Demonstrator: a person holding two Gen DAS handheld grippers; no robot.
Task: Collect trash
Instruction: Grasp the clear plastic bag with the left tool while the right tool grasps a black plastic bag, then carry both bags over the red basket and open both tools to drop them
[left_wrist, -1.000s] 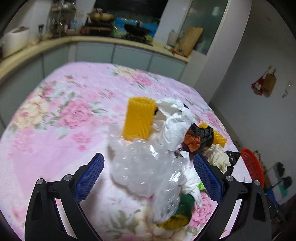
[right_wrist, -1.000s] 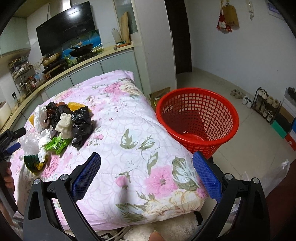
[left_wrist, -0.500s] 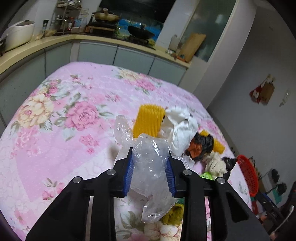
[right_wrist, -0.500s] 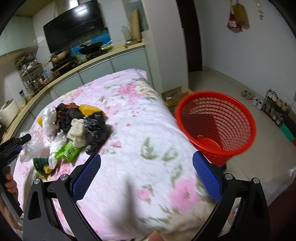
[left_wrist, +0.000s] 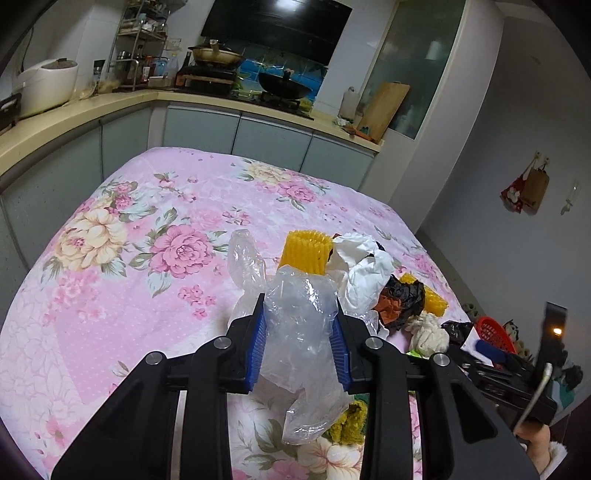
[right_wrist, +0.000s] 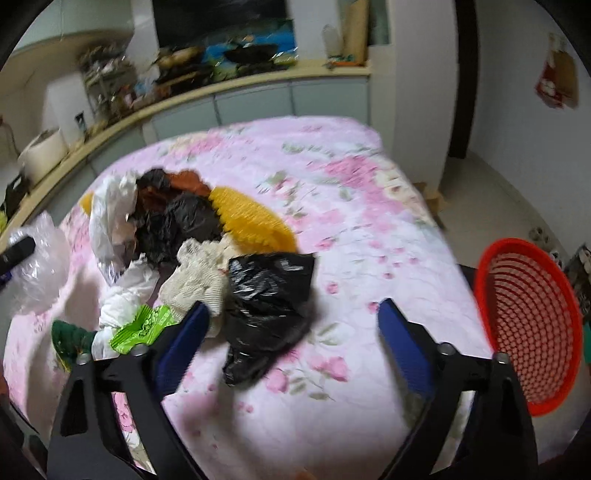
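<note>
My left gripper (left_wrist: 299, 332) is shut on a clear plastic bag (left_wrist: 301, 328) and holds it above the floral cloth; the bag also shows at the left of the right wrist view (right_wrist: 38, 266). My right gripper (right_wrist: 291, 325) is open and empty, just above a crumpled black plastic bag (right_wrist: 267, 306). The trash pile holds a yellow foam net (right_wrist: 251, 221), a white bag (left_wrist: 364, 266), a beige rag (right_wrist: 199, 277), a green wrapper (right_wrist: 142, 326) and dark bags (right_wrist: 173, 221). A red mesh basket (right_wrist: 532, 325) stands on the floor at the right.
The table has a pink floral cloth (left_wrist: 147, 258). A kitchen counter (left_wrist: 74, 114) with a rice cooker (left_wrist: 44, 86) and a stove runs behind it. A white wall column (right_wrist: 417, 92) and a dark doorway are at the far right.
My left gripper closed on the clear plastic bag and lifted it. My right gripper swung left from the basket to hover over the black bag and the trash pile.
</note>
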